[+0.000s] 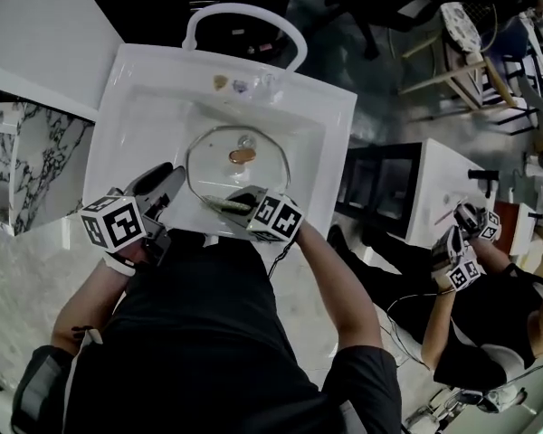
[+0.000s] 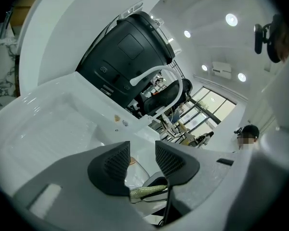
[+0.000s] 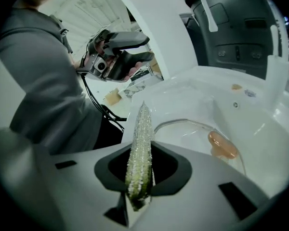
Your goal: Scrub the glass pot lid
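Observation:
The glass pot lid [image 1: 219, 165] lies flat in the white sink [image 1: 337, 129], its orange knob [image 1: 242, 155] facing up. My right gripper [image 1: 236, 204] hangs over the lid's near edge, shut on a glittery green scrub sponge [image 3: 139, 153] held edge-on. The lid [image 3: 192, 129] and its knob [image 3: 222, 146] show just beyond the sponge in the right gripper view. My left gripper [image 1: 166, 184] sits at the lid's left side, open, with nothing between its dark pads [image 2: 116, 161]. The sponge [image 2: 147, 192] shows below those pads.
A white arched faucet [image 1: 244, 16] stands at the sink's far rim. A marble counter [image 1: 32, 161] is to the left. At the right a second person holds two grippers [image 1: 462, 247] over a white table [image 1: 439, 183]. A dark bin [image 2: 127, 57] stands behind the sink.

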